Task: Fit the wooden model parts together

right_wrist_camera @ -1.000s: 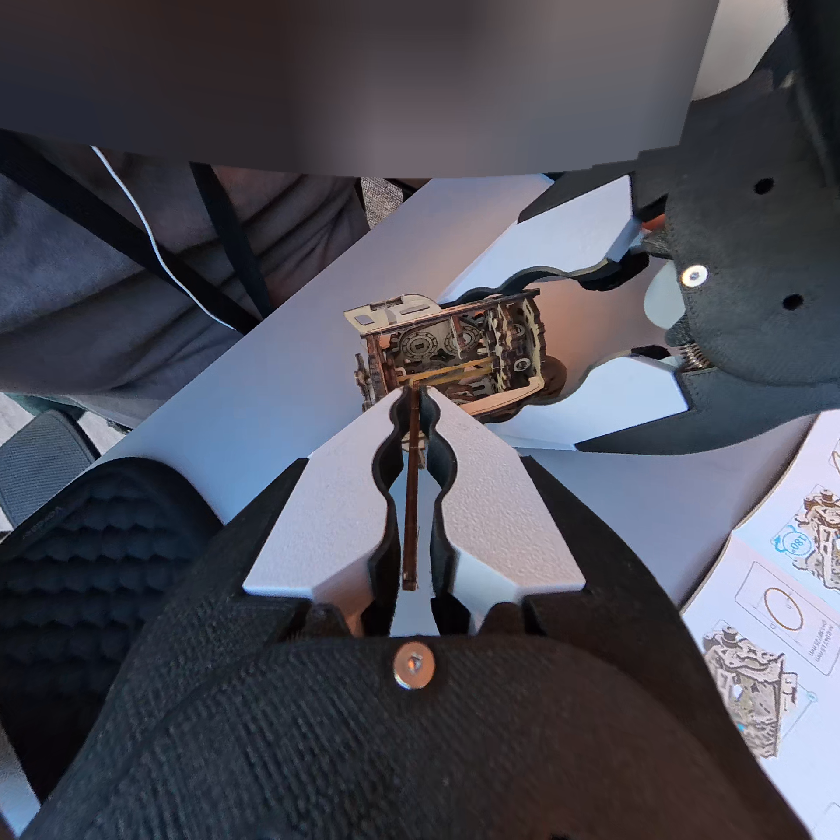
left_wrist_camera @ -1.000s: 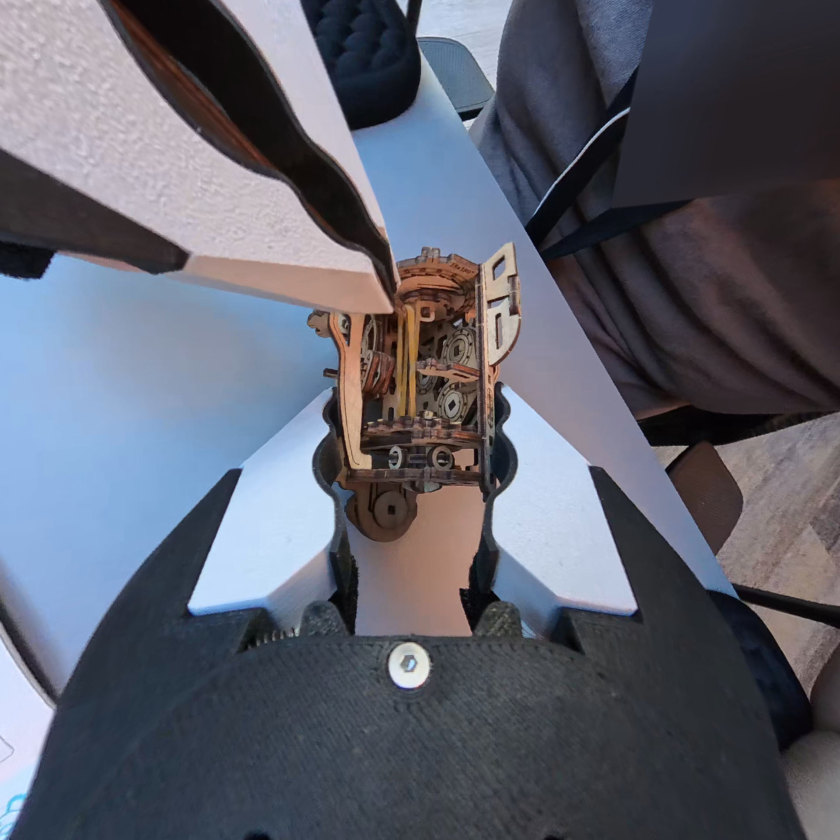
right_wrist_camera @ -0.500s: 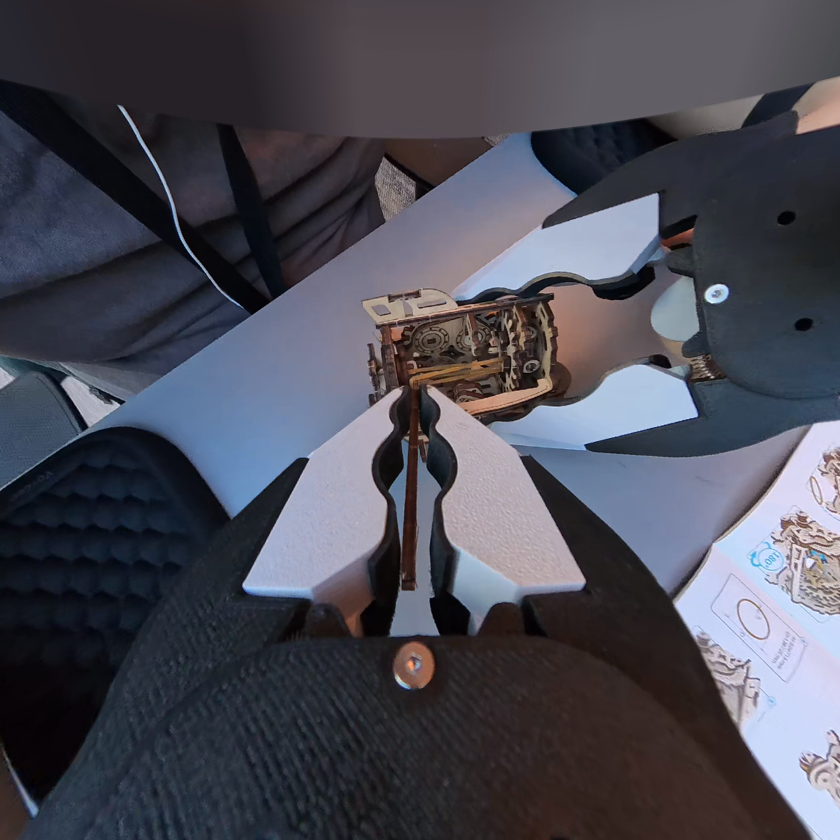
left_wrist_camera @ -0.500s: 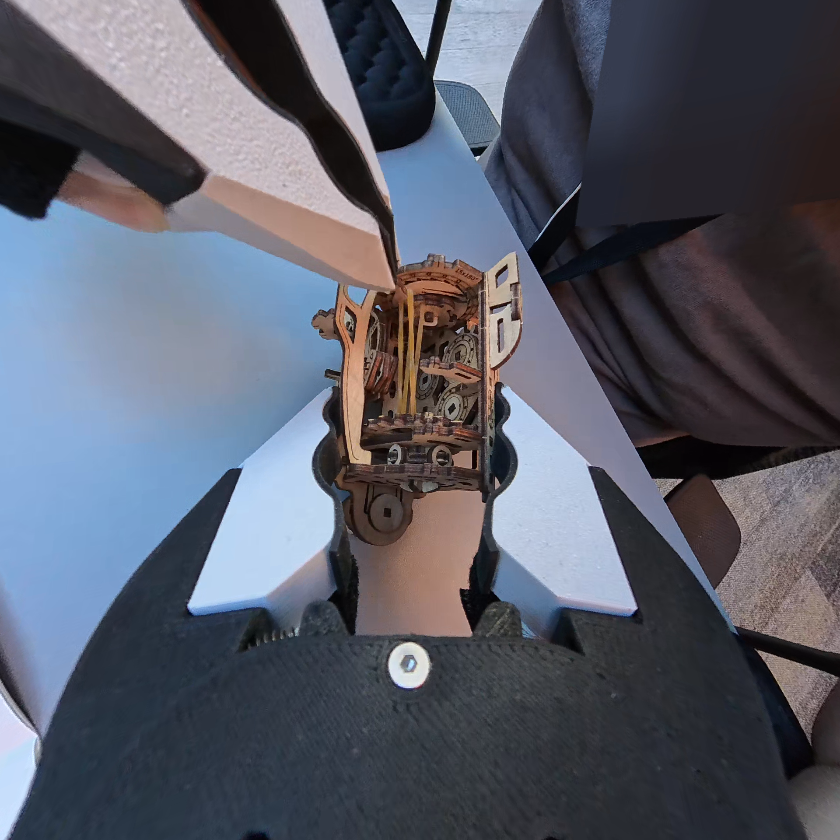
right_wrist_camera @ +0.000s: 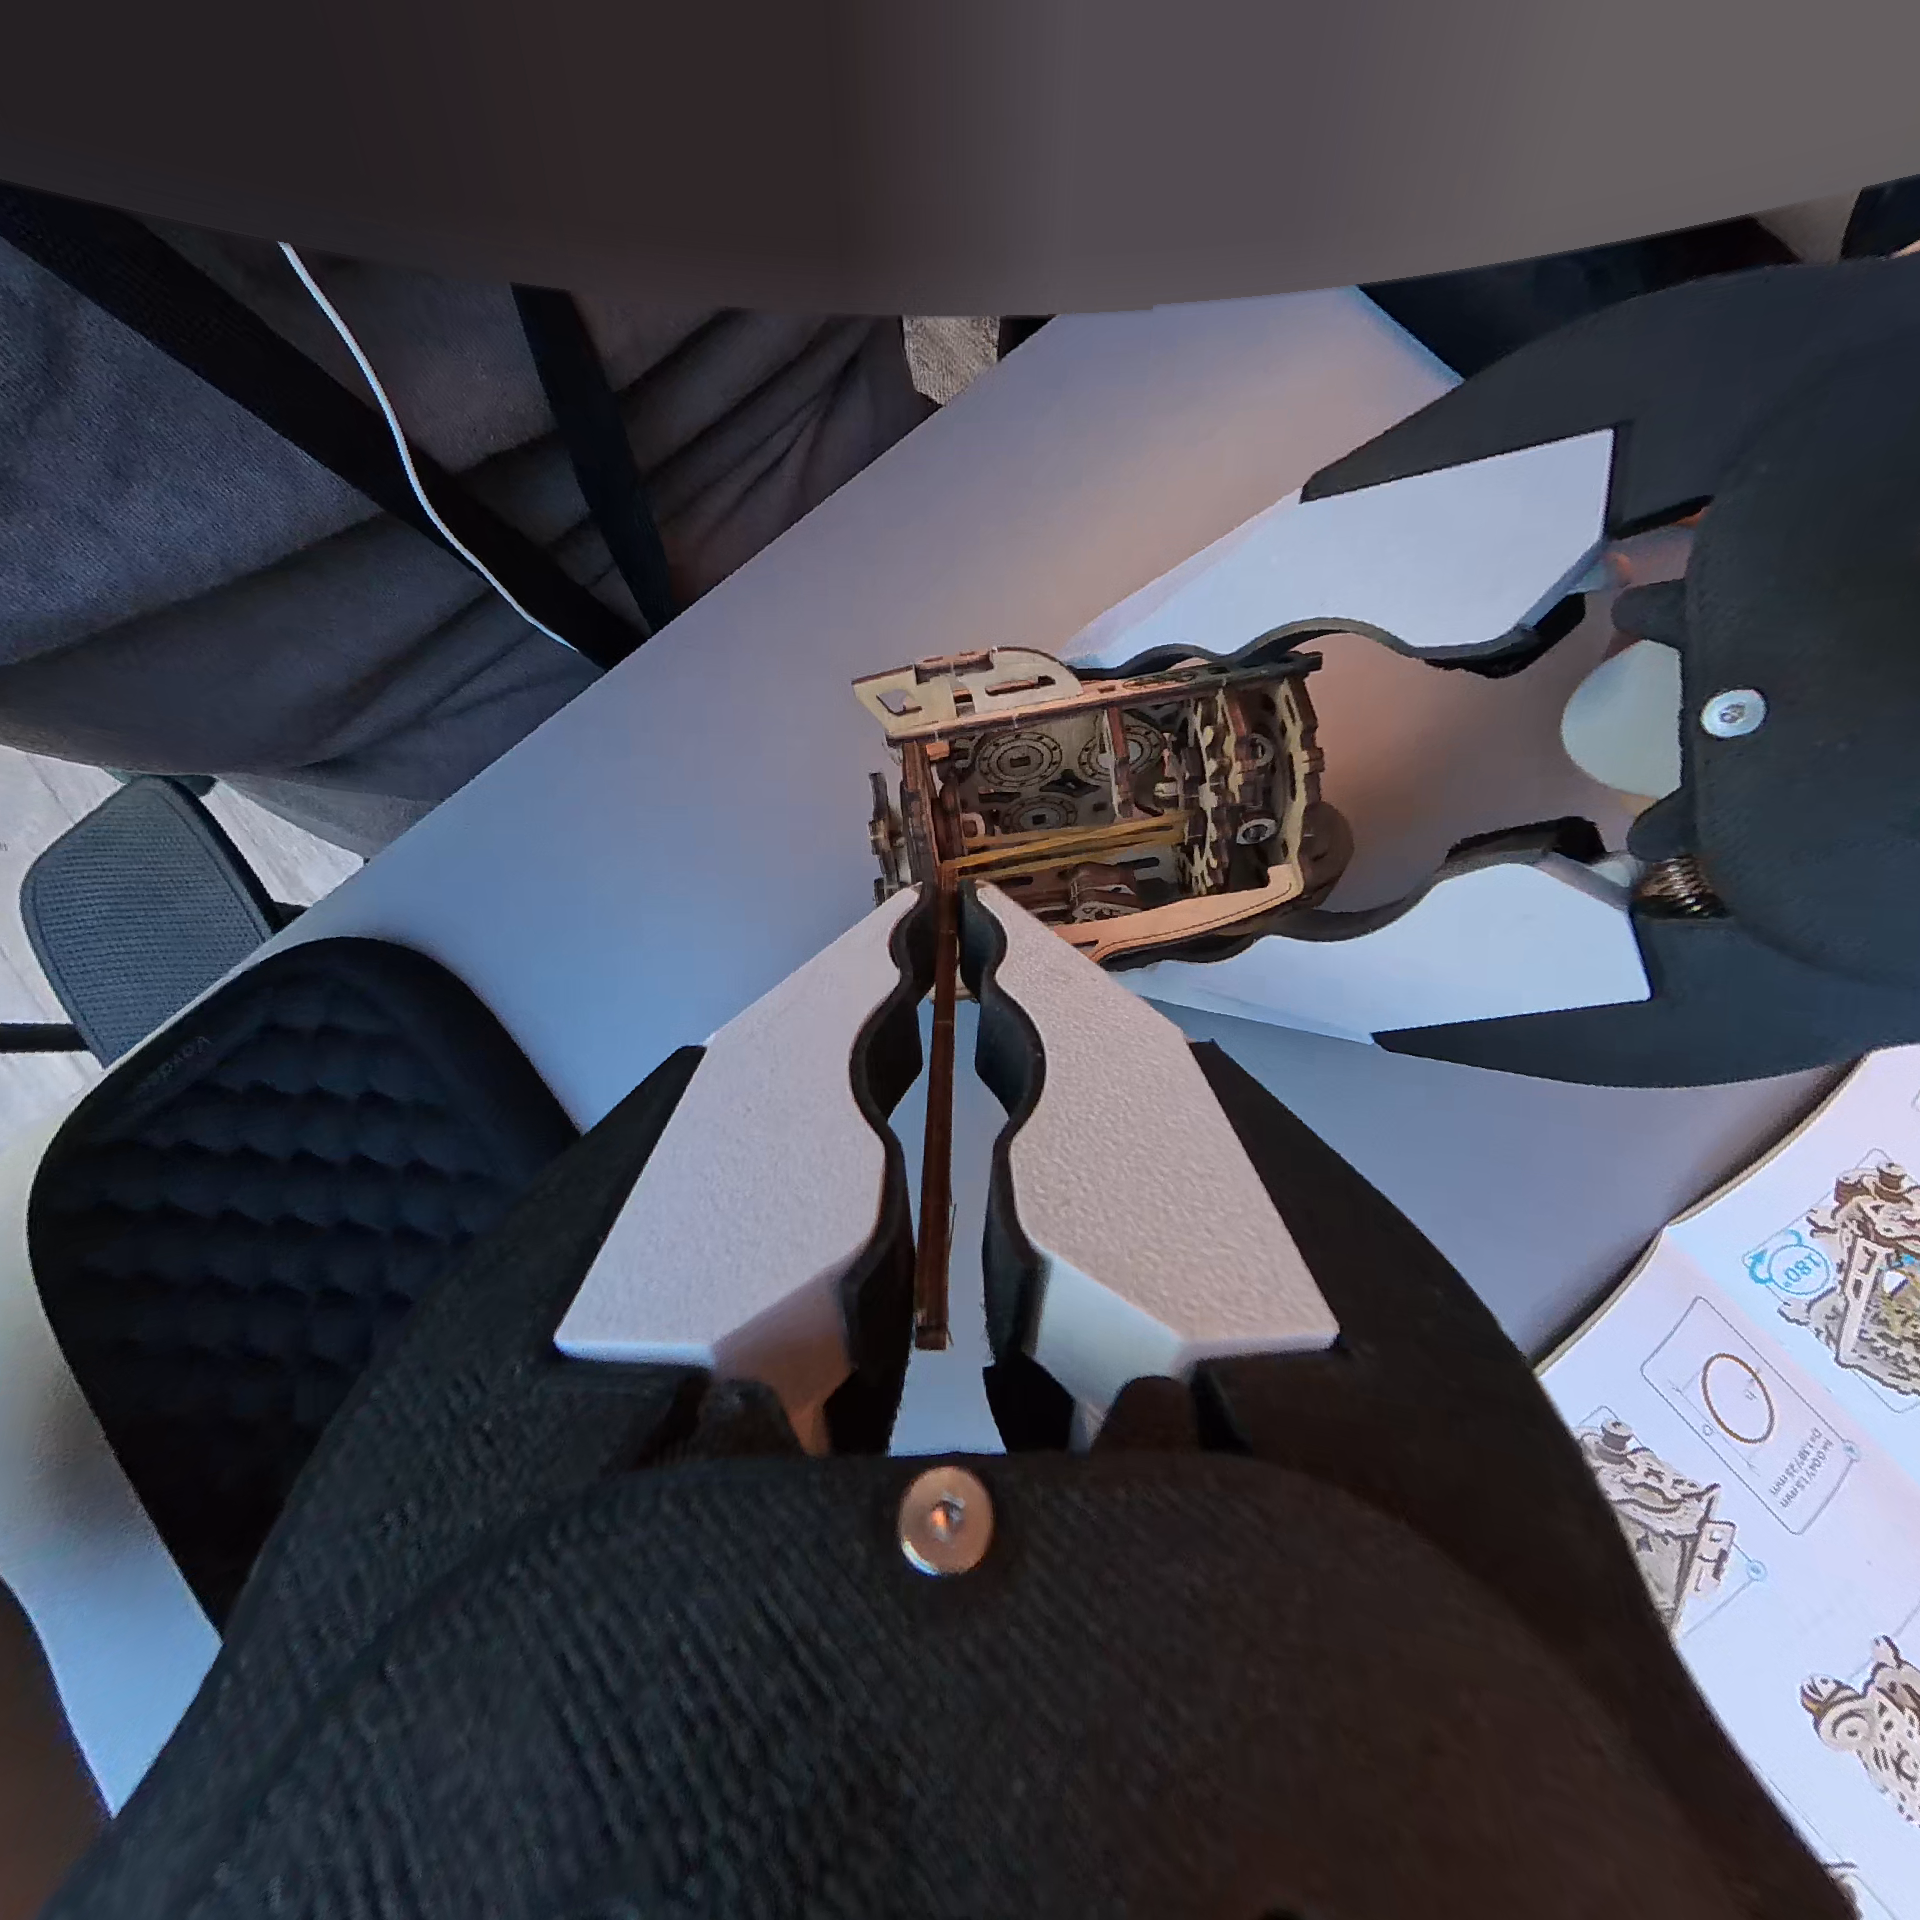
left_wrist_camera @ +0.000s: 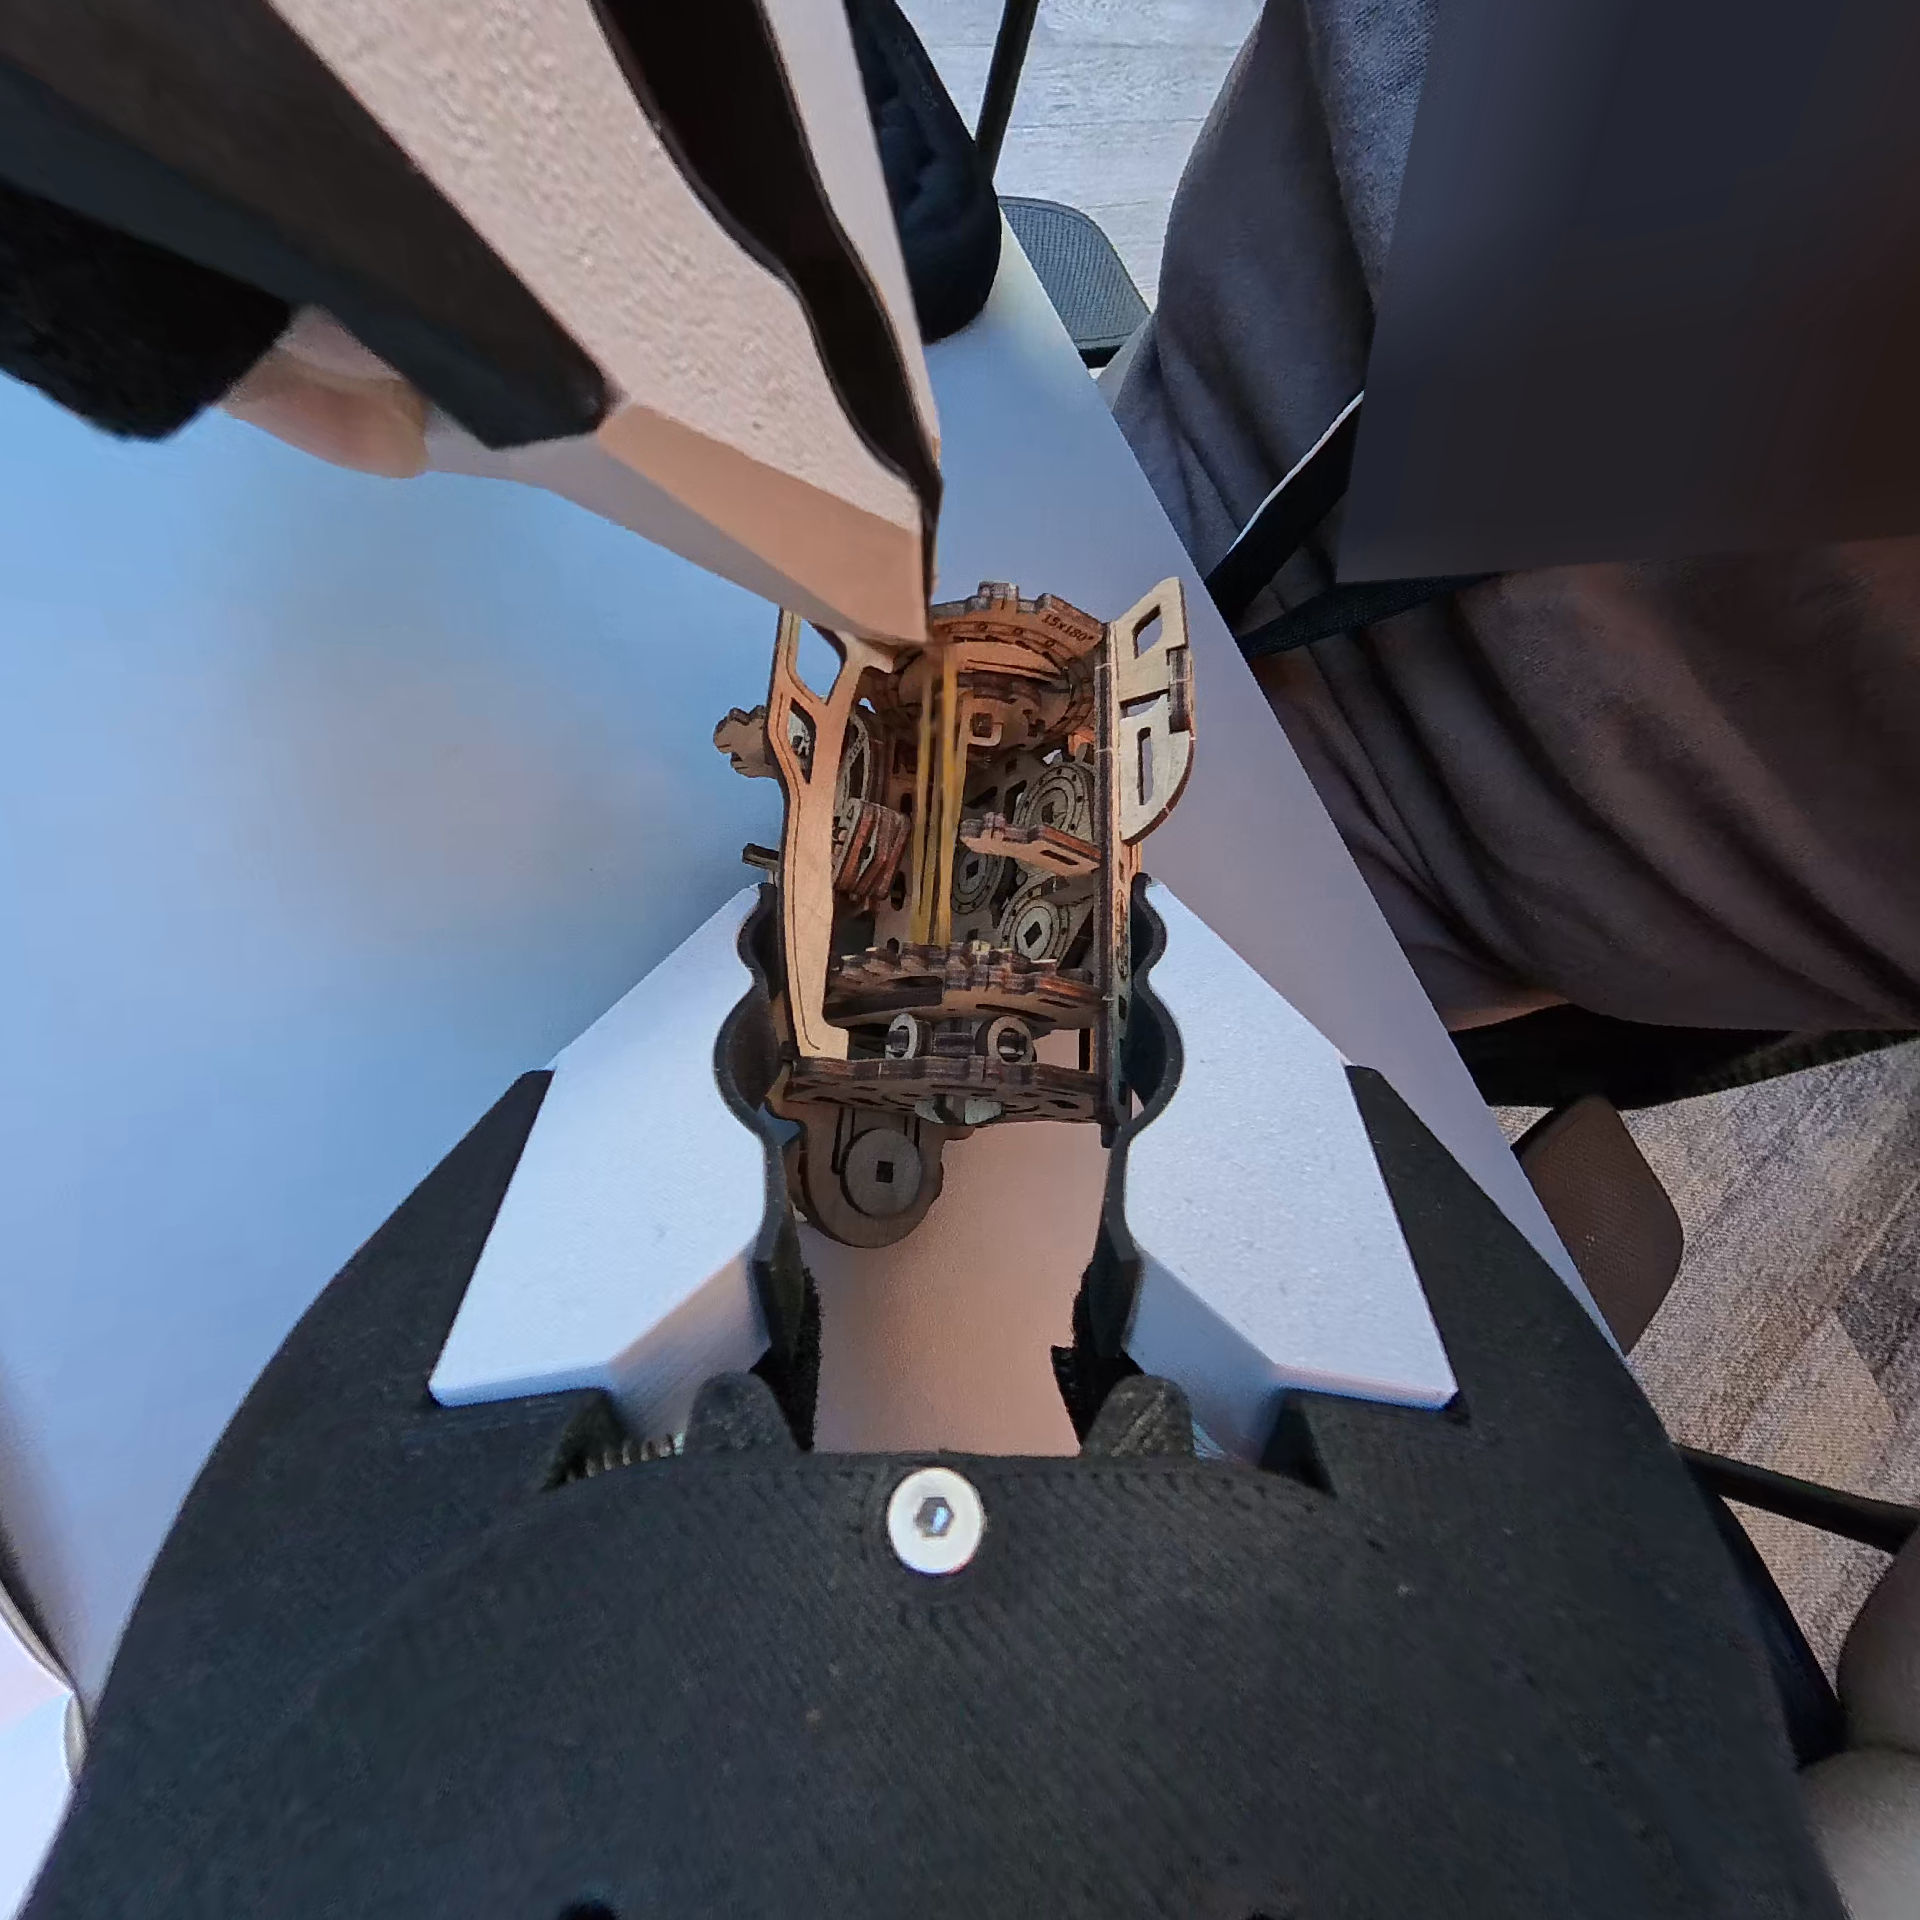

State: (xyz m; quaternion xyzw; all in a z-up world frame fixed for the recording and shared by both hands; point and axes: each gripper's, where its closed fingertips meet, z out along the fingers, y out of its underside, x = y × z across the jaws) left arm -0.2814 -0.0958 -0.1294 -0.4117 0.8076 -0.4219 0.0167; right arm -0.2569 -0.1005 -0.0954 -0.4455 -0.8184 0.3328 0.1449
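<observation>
A wooden gear-box model point(left_wrist_camera: 966, 862) is clamped between my left gripper's point(left_wrist_camera: 951, 914) fingers above the white table point(left_wrist_camera: 312, 831). My right gripper point(right_wrist_camera: 940, 899) is shut on a thin dark wooden stick point(right_wrist_camera: 935, 1153). The stick's tip touches the model's point(right_wrist_camera: 1101, 790) open side. A yellow rubber band point(right_wrist_camera: 1060, 840) stretches from the stick's tip into the model's inside. In the left wrist view the right gripper point(left_wrist_camera: 920, 623) comes in from the upper left, its tips at the model's far end, and the band point(left_wrist_camera: 935, 800) runs lengthwise through the gears. My left gripper point(right_wrist_camera: 1107, 821) shows at the right.
An open instruction booklet point(right_wrist_camera: 1766, 1403) lies on the table at the right. A black cushioned chair point(right_wrist_camera: 260, 1143) stands at the table's edge. A person in grey clothing point(left_wrist_camera: 1558, 831) sits close behind the table edge. Some 5 cm of space lies between my two pairs of fingers.
My right gripper with the stick has shifted slightly along the model toward its far end. The model has tilted a little in the right wrist view. Both grippers keep their hold.
</observation>
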